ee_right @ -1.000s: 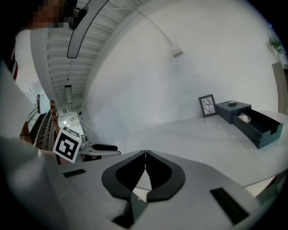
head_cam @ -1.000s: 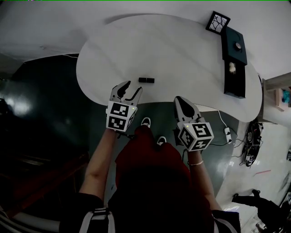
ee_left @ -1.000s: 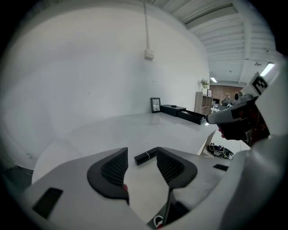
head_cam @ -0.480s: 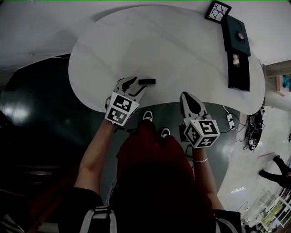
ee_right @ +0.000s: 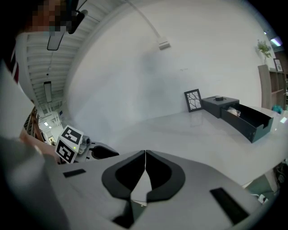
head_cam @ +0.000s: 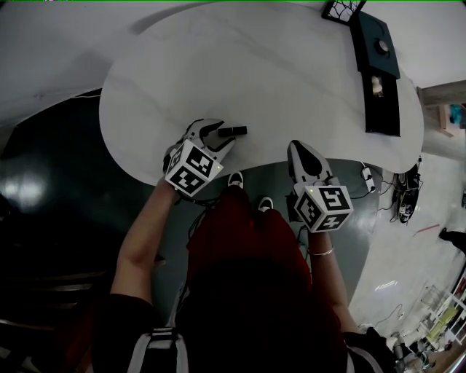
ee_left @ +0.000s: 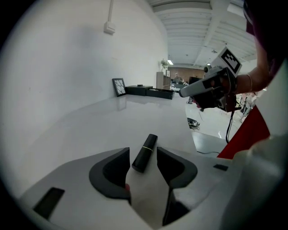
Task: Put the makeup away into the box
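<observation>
Your left gripper (ee_left: 143, 152) is low over the white table (head_cam: 255, 65), near the table's edge at 6 o'clock, and its jaws stand widely apart. The lipstick (head_cam: 236, 131), a black tube with a thin gold band, lies flat on the table with its near end between the two jaw tips. A small gap shows on each side of it, so the jaws have not yet taken hold of it. The far end of the tube points away from the gripper, toward 1 o'clock in the left gripper view. Your right gripper (ee_right: 145, 155) is at about 4 o'clock from the lipstick in the head view, at the near edge of the table. Its jaws are pressed fully together and there is nothing between them. The box (head_cam: 377, 69), black and long, stands at the far right of the table, at about 2 o'clock from both grippers and well apart from the lipstick. One part of it is open, and a small pale thing lies inside, but I cannot tell what it is. A small picture frame (head_cam: 341, 9) stands just beside the far end of the box.
</observation>
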Available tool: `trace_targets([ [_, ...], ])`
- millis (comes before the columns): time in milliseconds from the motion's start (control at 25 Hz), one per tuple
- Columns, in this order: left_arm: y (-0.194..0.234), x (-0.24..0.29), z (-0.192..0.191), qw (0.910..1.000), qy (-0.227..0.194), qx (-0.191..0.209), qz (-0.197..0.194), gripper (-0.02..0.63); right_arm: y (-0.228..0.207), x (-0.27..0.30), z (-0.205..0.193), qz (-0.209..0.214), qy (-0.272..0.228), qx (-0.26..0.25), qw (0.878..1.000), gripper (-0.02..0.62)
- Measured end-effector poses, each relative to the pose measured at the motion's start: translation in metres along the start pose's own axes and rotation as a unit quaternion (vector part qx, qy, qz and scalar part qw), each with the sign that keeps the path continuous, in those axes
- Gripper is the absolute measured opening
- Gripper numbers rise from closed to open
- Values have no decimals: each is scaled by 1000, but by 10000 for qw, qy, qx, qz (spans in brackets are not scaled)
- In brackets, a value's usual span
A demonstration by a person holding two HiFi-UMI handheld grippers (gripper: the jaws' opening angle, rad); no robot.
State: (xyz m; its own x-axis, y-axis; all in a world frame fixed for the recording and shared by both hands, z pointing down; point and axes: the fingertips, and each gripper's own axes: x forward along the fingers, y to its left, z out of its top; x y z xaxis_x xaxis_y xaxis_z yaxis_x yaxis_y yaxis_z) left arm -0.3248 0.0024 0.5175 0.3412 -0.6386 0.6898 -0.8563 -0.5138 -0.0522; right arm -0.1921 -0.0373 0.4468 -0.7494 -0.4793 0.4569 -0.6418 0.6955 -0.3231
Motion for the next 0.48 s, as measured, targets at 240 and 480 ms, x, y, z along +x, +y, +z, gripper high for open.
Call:
trace_targets([
  [240, -2, 9, -2, 9991, 157, 298, -272, 183, -2, 5, 3, -101, -13, 52, 9999, 15],
  [480, -9, 14, -4, 9966, 372, 489, -550, 159, -2, 7, 2, -199, 16, 96, 9998, 15],
])
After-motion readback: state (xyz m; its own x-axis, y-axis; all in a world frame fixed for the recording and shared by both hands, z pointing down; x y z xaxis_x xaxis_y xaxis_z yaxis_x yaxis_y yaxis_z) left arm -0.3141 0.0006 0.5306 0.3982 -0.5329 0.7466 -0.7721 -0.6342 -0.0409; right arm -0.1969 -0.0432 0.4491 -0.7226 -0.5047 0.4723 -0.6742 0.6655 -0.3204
